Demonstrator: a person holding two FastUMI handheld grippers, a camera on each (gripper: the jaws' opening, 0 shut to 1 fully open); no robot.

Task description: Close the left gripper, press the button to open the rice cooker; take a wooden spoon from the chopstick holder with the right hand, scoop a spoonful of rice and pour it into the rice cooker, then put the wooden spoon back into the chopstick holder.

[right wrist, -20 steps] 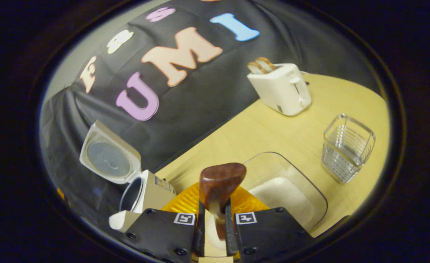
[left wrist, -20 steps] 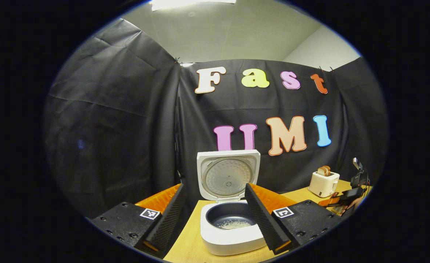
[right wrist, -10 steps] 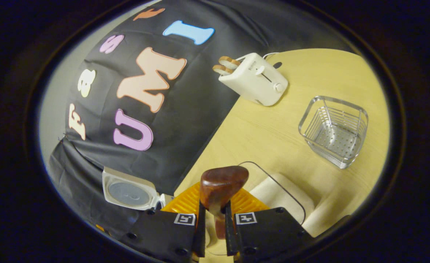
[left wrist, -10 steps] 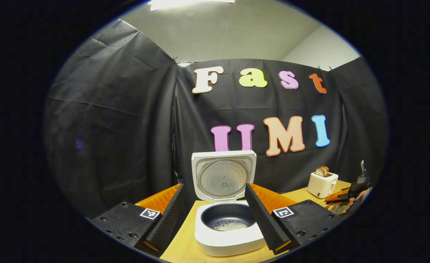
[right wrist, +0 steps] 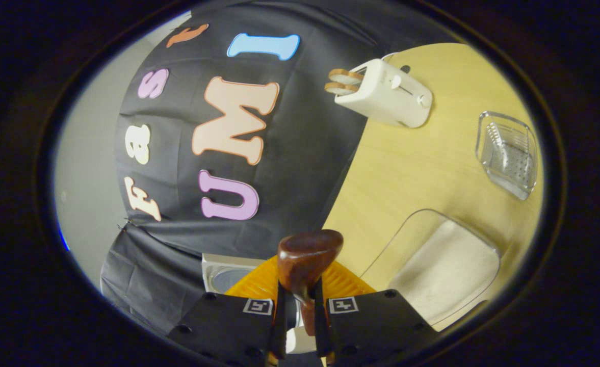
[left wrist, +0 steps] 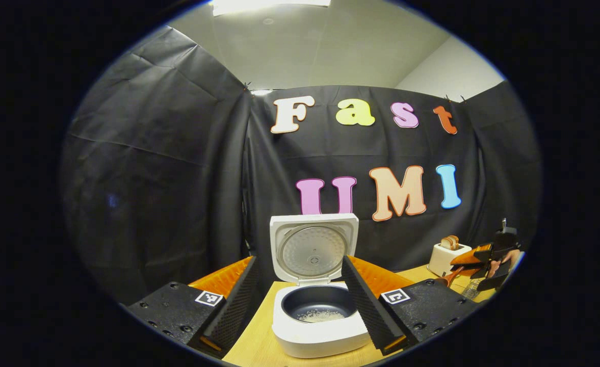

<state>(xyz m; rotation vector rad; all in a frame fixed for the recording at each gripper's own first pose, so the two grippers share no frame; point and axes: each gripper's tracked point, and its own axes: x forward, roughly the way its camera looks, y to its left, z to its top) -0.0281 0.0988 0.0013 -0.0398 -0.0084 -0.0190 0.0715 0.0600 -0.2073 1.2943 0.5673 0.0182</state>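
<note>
The white rice cooker [left wrist: 320, 334] stands with its lid [left wrist: 312, 250] raised, and a little rice lies in the dark pot [left wrist: 320, 308]. My left gripper [left wrist: 298, 261] is open, its fingers on either side of the cooker and short of it. My right gripper [right wrist: 300, 295] is shut on the handle of the dark wooden spoon [right wrist: 307, 255], whose bowl sticks out past the fingertips. In the left gripper view, the right gripper [left wrist: 488, 260] and spoon [left wrist: 445, 279] hang at the far right. The wire chopstick holder [right wrist: 509, 153] stands on the table, apart from the spoon.
A clear container of rice [right wrist: 445, 267] sits on the wooden table [right wrist: 407, 168] just beyond the right gripper. A white toaster [right wrist: 386, 92] with bread slices stands near the black wall. The cooker's lid [right wrist: 226, 278] peeks out beside the right fingers.
The right gripper has rolled and swung with the spoon; the holder slid to the upper right of its view. In the left gripper view it has risen. The left gripper barely moved.
</note>
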